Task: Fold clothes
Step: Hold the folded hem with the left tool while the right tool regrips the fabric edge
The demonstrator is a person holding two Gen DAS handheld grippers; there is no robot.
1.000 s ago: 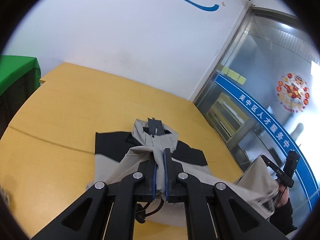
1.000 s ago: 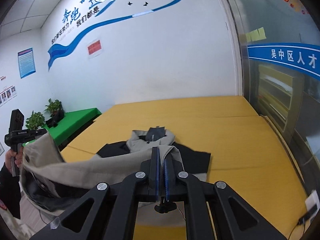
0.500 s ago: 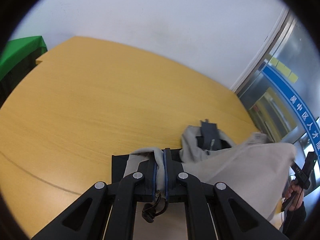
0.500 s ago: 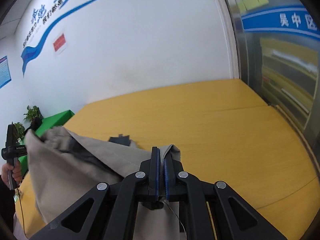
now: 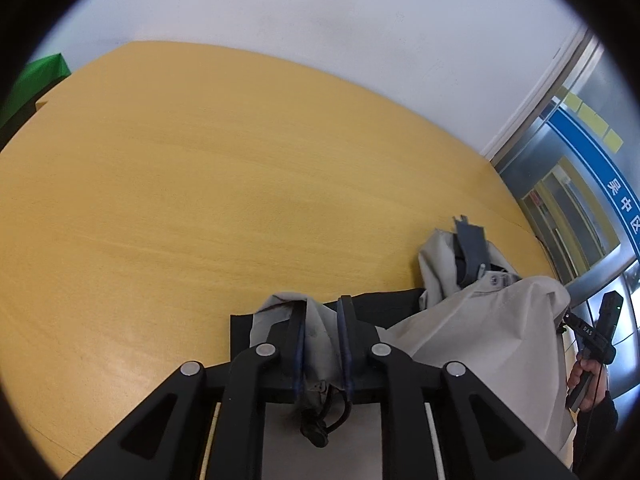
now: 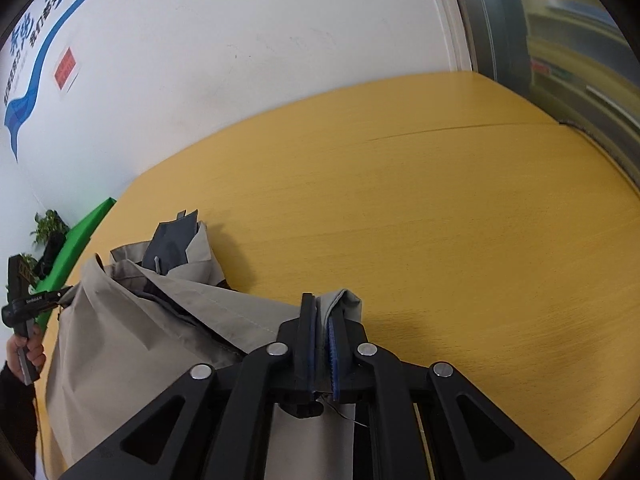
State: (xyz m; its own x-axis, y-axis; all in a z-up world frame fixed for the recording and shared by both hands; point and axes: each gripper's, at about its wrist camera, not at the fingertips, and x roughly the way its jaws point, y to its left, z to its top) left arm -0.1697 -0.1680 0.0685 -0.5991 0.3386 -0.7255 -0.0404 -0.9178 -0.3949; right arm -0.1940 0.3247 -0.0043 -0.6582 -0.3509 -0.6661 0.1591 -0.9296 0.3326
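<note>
A beige and black jacket [image 5: 484, 328] lies on the yellow wooden table [image 5: 200, 184], its beige lower part folded up over the black upper part. Its collar with a dark grey tab [image 5: 472, 244] points to the far side. My left gripper [image 5: 322, 312] has its jaws slightly apart with a beige hem corner between them. My right gripper [image 6: 322, 312] is shut on the other beige hem corner; the jacket [image 6: 132, 332] spreads to its left. Each view shows the other gripper at the frame edge, held in a hand: the right [image 5: 600, 332], the left [image 6: 24, 300].
A white wall [image 5: 320, 20] runs behind the table. A glass door with a blue band [image 5: 592, 184] stands at the right. A green-covered table [image 6: 80, 228] and potted plants [image 6: 46, 226] stand at the left. The table's edge [image 6: 592, 440] curves close at the lower right.
Both grippers carried the hem forward and down over the jacket's upper part toward the collar. The left gripper's jaws have parted slightly around the fabric.
</note>
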